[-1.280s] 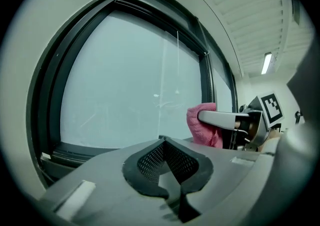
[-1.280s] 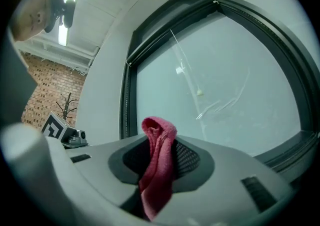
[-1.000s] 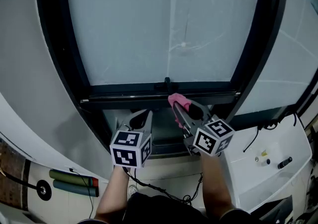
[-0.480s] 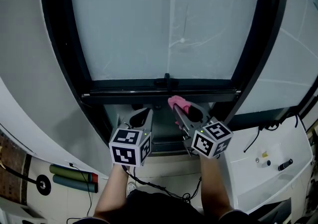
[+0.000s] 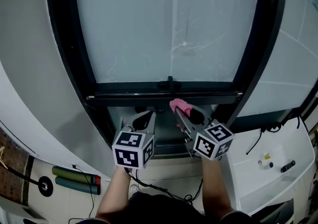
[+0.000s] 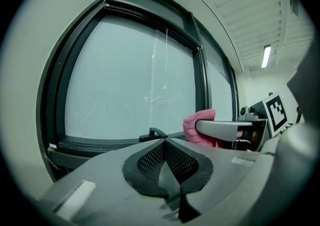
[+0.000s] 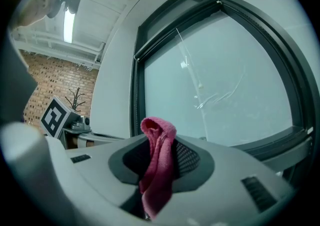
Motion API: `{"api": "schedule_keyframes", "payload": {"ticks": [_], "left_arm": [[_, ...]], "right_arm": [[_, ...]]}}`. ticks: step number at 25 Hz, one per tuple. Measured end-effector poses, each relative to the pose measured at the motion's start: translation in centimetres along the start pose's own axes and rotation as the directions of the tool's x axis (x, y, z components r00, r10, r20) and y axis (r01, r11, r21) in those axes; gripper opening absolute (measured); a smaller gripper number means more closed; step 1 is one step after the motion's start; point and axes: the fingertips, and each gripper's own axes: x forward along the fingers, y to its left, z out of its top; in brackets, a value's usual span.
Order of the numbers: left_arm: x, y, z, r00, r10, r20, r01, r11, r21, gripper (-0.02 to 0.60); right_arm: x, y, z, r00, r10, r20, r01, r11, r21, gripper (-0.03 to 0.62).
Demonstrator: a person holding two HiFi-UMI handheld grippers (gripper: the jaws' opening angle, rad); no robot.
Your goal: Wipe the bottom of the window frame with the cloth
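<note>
Just below the bottom of the window frame [image 5: 164, 100], the right gripper [image 5: 179, 112] has its jaws clamped on a pink cloth [image 5: 180, 105], close under the frame's middle. Beside it, the left gripper [image 5: 145, 116] hangs empty, jaws together, before the frosted glass [image 5: 169, 29].

cloth [image 5: 179, 104] in right tongs [image 5: 178, 109], just before window frame bottom rail [image 5: 129, 100]; left tongs [image 5: 148, 115] beside, to left
</note>
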Motion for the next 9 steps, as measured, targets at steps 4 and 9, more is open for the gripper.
{"api": "schedule_keyframes", "payload": {"ticks": [4,9], "left_arm": [[-0.47,-0.2,-0.01,1.0,-0.001,0.001,0.001,1.0,0.002,0.008],[-0.94,-0.24,-0.35,1.0,-0.002,-0.003,0.002,1.0,0.0,0.008]], "right_arm": [[-0.2,0.43,0.18,1.0,0.006,0.001,-0.006,1.0,-0.004,0.106],[-0.35,0.86,0.03,1.0,0.007,-0.003,-0.007,1.0,-0.006,0.106]]}}
